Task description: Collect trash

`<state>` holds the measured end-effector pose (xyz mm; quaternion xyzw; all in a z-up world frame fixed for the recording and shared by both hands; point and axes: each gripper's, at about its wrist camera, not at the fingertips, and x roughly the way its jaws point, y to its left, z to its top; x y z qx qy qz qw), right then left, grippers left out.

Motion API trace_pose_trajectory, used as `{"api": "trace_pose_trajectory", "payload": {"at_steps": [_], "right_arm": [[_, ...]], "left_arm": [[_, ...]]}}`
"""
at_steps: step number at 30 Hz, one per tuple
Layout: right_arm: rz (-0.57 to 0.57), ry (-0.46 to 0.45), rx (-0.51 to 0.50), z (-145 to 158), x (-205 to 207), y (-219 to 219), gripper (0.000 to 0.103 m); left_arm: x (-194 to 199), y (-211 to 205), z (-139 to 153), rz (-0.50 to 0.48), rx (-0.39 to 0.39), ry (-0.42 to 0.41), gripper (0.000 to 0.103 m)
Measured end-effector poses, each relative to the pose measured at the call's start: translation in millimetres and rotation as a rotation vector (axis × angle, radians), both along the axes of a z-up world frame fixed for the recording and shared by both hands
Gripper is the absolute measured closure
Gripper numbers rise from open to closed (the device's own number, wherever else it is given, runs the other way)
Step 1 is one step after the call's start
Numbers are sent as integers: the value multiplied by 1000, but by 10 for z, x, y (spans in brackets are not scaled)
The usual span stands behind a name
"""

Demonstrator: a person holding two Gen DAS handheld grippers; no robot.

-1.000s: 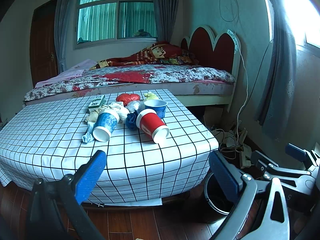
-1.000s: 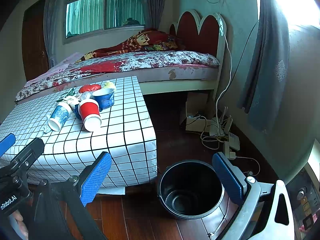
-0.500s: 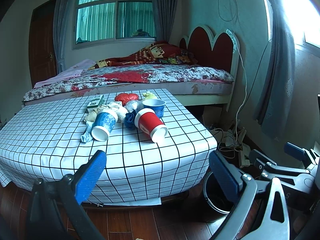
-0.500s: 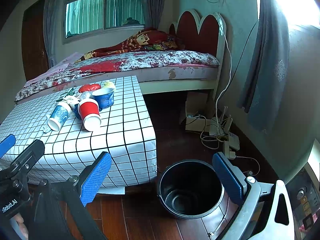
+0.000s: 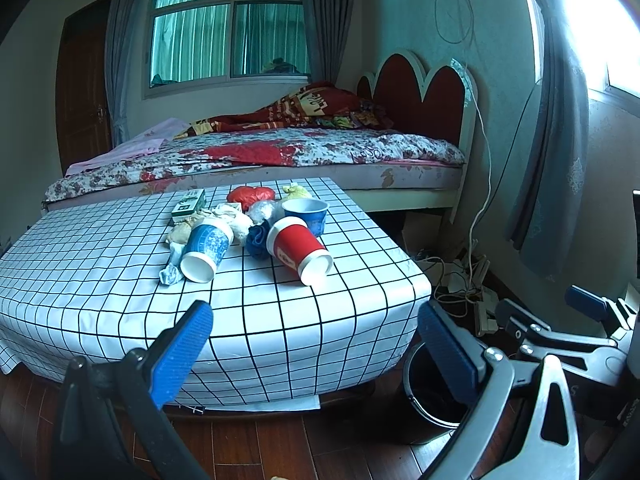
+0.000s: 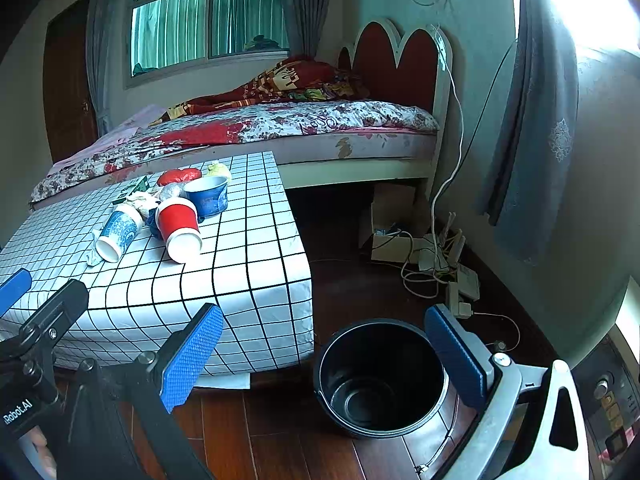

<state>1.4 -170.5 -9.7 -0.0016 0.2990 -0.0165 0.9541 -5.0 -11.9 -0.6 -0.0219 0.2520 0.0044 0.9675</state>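
Observation:
Trash lies in a cluster on the checked table [image 5: 120,280]: a red paper cup [image 5: 298,248] on its side, a blue-patterned cup [image 5: 206,248] on its side, an upright blue bowl [image 5: 306,214], a red wrapper [image 5: 252,195], crumpled tissues [image 5: 236,220] and a green packet [image 5: 189,204]. A black bin [image 6: 380,376] stands on the floor right of the table. My left gripper [image 5: 320,344] is open in front of the table's near edge, holding nothing. My right gripper [image 6: 324,352] is open above the bin's rim, holding nothing; the red cup [image 6: 178,222] lies far left of it.
A bed [image 5: 280,152] with a red headboard stands behind the table. Cables, a power strip and a box [image 6: 436,256] clutter the floor near the right wall. Curtains [image 6: 532,140] hang on the right. The floor is dark wood.
Both views have shifted only slightly; the table sits a little lower and further left in the left wrist view. Both grippers stay open and empty.

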Motion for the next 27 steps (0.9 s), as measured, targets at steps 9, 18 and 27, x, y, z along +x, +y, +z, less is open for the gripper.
{"api": "trace_pose_trajectory", "payload": {"at_steps": [9, 18, 27], "right_arm": [[-2, -1, 0, -1, 10, 3, 1], [9, 0, 11, 15, 30, -27, 1], [39, 9, 24, -19, 35, -3, 1]], "left_arm": [[3, 33, 0, -6, -3, -6, 1], [-14, 38, 27, 10, 13, -26, 1], [33, 52, -32, 3, 1, 1, 1]]}}
